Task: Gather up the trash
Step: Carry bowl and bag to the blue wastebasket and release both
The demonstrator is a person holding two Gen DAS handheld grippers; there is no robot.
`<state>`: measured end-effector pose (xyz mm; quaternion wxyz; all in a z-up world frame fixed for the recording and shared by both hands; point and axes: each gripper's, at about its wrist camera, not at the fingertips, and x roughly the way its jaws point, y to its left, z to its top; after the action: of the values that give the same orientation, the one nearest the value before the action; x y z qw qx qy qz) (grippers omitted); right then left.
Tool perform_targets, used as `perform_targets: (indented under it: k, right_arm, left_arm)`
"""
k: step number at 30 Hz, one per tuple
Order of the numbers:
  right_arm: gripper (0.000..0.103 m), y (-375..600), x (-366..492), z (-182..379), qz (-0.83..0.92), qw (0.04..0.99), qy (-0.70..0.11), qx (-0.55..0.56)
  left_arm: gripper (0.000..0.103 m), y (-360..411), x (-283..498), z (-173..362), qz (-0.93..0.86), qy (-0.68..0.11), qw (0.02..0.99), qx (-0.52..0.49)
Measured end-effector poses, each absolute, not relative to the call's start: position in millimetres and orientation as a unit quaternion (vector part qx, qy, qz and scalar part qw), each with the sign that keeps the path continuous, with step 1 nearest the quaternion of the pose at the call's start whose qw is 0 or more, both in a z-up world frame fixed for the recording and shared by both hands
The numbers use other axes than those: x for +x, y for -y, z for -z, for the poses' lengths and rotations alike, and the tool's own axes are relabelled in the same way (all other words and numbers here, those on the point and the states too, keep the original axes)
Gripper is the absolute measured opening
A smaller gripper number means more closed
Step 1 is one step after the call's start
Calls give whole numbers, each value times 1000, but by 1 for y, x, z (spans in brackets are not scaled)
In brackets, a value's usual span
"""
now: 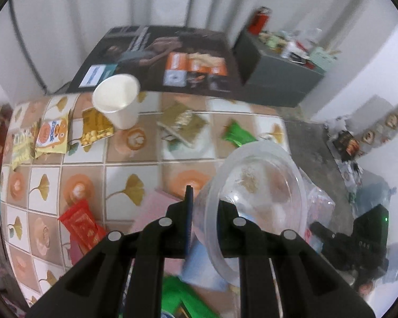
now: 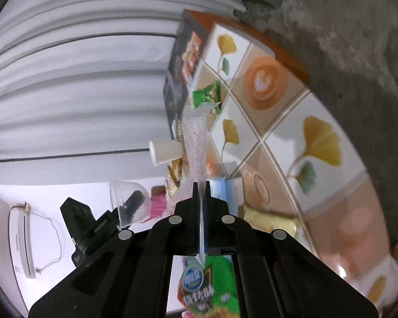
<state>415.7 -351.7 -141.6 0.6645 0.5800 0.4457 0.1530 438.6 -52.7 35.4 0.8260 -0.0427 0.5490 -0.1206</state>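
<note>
My left gripper (image 1: 203, 212) is shut on the rim of a clear plastic cup (image 1: 254, 193), held tilted above the tiled table (image 1: 124, 167). My right gripper (image 2: 201, 198) is shut on a thin clear plastic wrapper (image 2: 196, 143) that sticks out past the fingertips. The right wrist view is rolled sideways; the cup (image 2: 130, 204) and the left gripper show at its left. Trash lies on the table: a red wrapper (image 1: 81, 222), a green wrapper (image 1: 237, 133), an olive packet (image 1: 184, 122), yellow snack packets (image 1: 51, 135) and a white paper cup (image 1: 118, 100).
A dark printed box (image 1: 159, 58) and a grey box (image 1: 278, 66) with clutter and a red can (image 1: 260, 20) stand at the back. White curtains hang behind. A green snack bag (image 2: 207, 288) lies under the right gripper. Concrete floor (image 1: 310, 143) lies right of the table.
</note>
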Motion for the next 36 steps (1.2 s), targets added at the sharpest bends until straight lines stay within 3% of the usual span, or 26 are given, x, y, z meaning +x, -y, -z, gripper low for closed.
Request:
perform_targets:
  k: [5,12,23,36]
  right_arm:
    - [0,386,365,121,-142,683,-415,583]
    - [0,448,275,118,-86,701,-395,587]
    - [0,535,199,183,28,681,-383,624]
    - [1,610,186,281,120,634,-403,649]
  left_arm:
    - [12,100,393,-58,170,-538,826,-12]
    - [12,189,338,-42,245,-550,798,20]
    - [12,358,288,53,323,-614,716,74]
    - [12,479,295,175,324,-663,667,105]
